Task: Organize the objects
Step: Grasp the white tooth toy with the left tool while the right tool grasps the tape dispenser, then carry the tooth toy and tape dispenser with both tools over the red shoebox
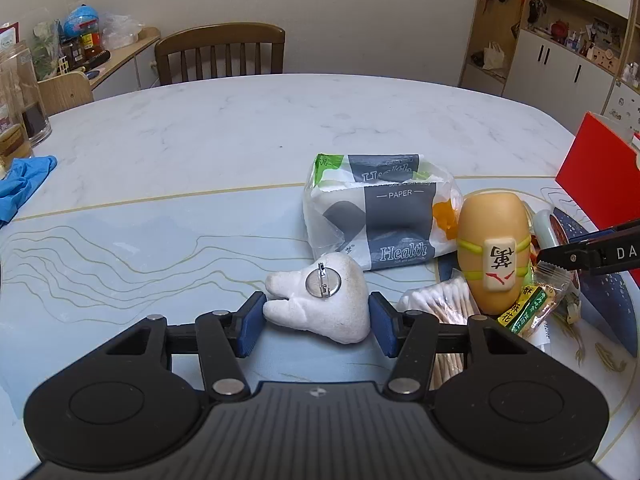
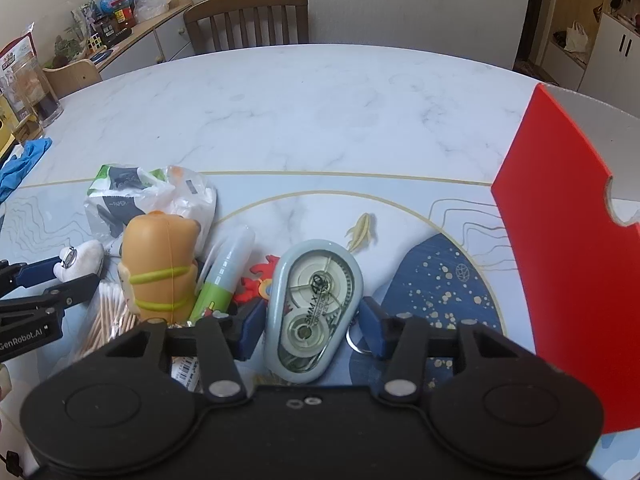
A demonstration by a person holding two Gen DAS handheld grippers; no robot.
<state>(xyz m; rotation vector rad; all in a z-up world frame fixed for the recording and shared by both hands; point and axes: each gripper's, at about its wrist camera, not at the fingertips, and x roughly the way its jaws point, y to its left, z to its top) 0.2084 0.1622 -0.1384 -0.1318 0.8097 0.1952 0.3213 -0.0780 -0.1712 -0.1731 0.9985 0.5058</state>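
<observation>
Near the front edge of the tabletop [image 1: 240,120], the left hand-held gripper [image 1: 318,318] pinches a white soft plush tooth-shaped brooch [image 1: 320,300], both pads touching its sides. It looks light and squashy, so the plump middle seems the best place to hold. The right hand-held gripper [image 2: 312,326] straddles a grey plastic teardrop-shaped correction tape [image 2: 312,304]; I cannot tell whether its pads press yet. This hard, smooth shell may slip.

Wooden chair [image 1: 220,54], plain wall [image 1: 320,8], white cabinets [image 1: 560,68]
</observation>
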